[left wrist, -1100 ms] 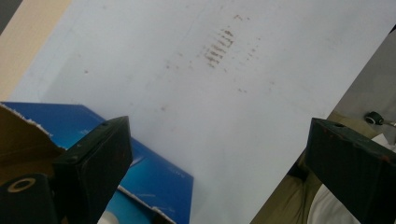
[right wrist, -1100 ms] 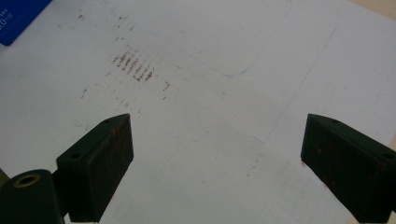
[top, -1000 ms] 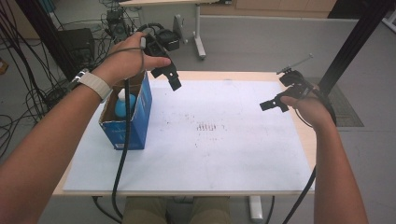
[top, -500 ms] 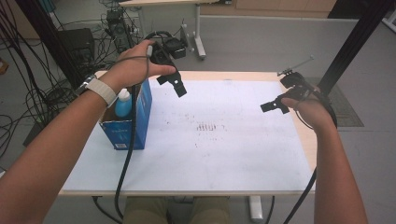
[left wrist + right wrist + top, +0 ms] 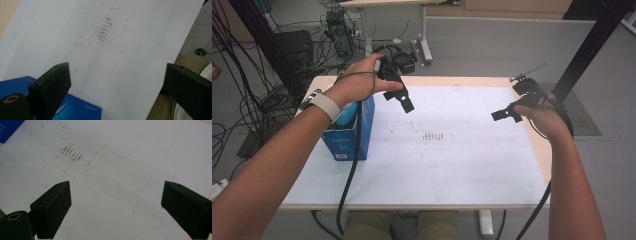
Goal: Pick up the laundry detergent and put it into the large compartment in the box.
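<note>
Nearest the work, a blue box (image 5: pixel 347 132) stands upright at the left edge of the table (image 5: pixel 432 192), on the white sheet (image 5: pixel 447 160) that covers most of the tabletop. A light blue rounded object (image 5: pixel 346 114) sticks up out of the box's open top; what it is cannot be told. The person's left forearm crosses above the box, and a pale watch band (image 5: pixel 326 105) sits on that wrist.

The left gripper (image 5: pixel 401 99) hangs in the air just beyond and to the right of the box, above the sheet, not touching either. In the left gripper view its jaws stand wide apart with nothing between them, and a corner of the blue box (image 5: pixel 75 110) shows below them.

The right gripper (image 5: pixel 507 114) is held well apart from the box, above the right side of the table. Its jaws are likewise spread wide and empty, over bare sheet.

Between the two grippers, near the sheet's middle, lies a patch of small brownish marks (image 5: pixel 434 136), which shows also in the right gripper view (image 5: pixel 70 151).
</note>
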Demonstrator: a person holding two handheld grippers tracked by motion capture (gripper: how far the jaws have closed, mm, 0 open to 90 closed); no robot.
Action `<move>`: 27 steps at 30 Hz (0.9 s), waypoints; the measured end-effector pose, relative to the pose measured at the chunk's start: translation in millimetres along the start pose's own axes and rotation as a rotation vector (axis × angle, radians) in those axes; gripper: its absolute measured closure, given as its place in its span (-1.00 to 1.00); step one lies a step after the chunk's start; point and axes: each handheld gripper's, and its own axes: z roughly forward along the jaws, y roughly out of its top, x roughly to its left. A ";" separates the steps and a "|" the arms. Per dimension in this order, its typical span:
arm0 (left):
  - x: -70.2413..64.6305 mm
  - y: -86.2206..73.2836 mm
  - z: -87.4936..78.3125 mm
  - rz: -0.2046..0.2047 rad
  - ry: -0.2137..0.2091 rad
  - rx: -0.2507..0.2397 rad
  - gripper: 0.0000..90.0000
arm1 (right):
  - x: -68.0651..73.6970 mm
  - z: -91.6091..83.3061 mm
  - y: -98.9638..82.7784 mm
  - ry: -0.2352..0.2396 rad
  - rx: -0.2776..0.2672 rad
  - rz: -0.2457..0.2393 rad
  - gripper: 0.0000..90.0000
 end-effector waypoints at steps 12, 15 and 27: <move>0.2 4.3 19.3 0.065 -0.033 0.062 -0.82 | 0.4 -3.0 -1.4 0.000 -0.004 -0.004 -0.80; -0.4 4.3 25.9 0.081 -0.042 0.073 -0.81 | 0.2 -2.0 -2.1 0.002 -0.002 -0.005 -0.80; -1.9 2.5 32.1 0.084 -0.038 0.079 -0.81 | -0.7 0.0 -1.2 0.004 0.001 -0.006 -0.80</move>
